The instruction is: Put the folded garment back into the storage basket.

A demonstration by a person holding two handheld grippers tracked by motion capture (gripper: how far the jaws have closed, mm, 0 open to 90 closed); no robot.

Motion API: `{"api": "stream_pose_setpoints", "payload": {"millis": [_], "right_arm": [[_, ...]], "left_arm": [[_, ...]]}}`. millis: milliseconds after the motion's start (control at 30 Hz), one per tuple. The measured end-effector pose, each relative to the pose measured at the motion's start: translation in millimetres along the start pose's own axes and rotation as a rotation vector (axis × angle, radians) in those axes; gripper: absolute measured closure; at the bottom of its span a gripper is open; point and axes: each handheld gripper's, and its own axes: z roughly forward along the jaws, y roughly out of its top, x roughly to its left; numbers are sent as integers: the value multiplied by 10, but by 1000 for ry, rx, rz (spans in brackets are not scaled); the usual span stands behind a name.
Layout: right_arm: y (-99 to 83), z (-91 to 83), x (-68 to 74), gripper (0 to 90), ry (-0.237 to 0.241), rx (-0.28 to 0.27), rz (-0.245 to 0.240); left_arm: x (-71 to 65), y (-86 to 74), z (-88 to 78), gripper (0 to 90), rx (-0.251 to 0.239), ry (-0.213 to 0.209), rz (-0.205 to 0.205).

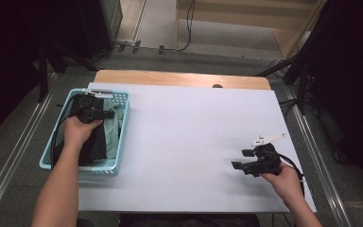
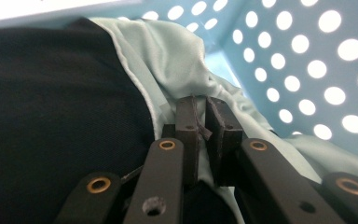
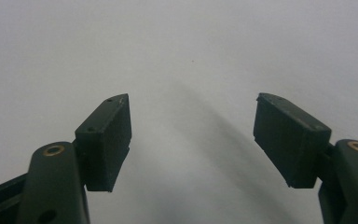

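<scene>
Two grippers: my left gripper (image 2: 204,116) pinched on pale mint fabric cloth (image 2: 177,56) inside perforated light-blue plastic basket (image 2: 307,56), black garment (image 2: 51,116) just beside. Cloth gripped, not yet lifted out. My right gripper (image 3: 193,140) wide open, empty, over white bench (image 1: 194,142).

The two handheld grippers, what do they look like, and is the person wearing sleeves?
Both are black. The left tongs have flat links with brass-ringed pivots and slim rectangular pads. The right tongs carry blocky dark pads on similar brass-ringed links. The high view shows a white three-cornered plate on the right one, a black cable trailing from the left one, and bare forearms, no sleeves.
</scene>
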Motion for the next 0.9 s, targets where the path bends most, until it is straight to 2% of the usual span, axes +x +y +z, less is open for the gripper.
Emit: {"api": "stream_pose_setpoints", "payload": {"millis": [67,233,333,500,633,767,900], "right_arm": [[0,1,0,262,0,1,0],[1,3,6,263,2,1,3],[-1,3,6,262,1,0,3],[-5,0,-5,263,0,-1,-4],[-3,1,8,262,1,0,-1],[-1,0,11,263,2,0,3],[2,-1,1,262,0,-2,1]], "left_arm": [[-15,-5,20,847,16,-6,10],[-3,-29,42,864,20,-42,-15],[-17,-44,41,876,37,-49,3],[-11,-87,30,900,62,-99,-6],[-31,-91,21,900,89,-114,12],[-52,-77,17,897,88,-106,17],[-84,-24,-63,790,43,-110,-2]]}}
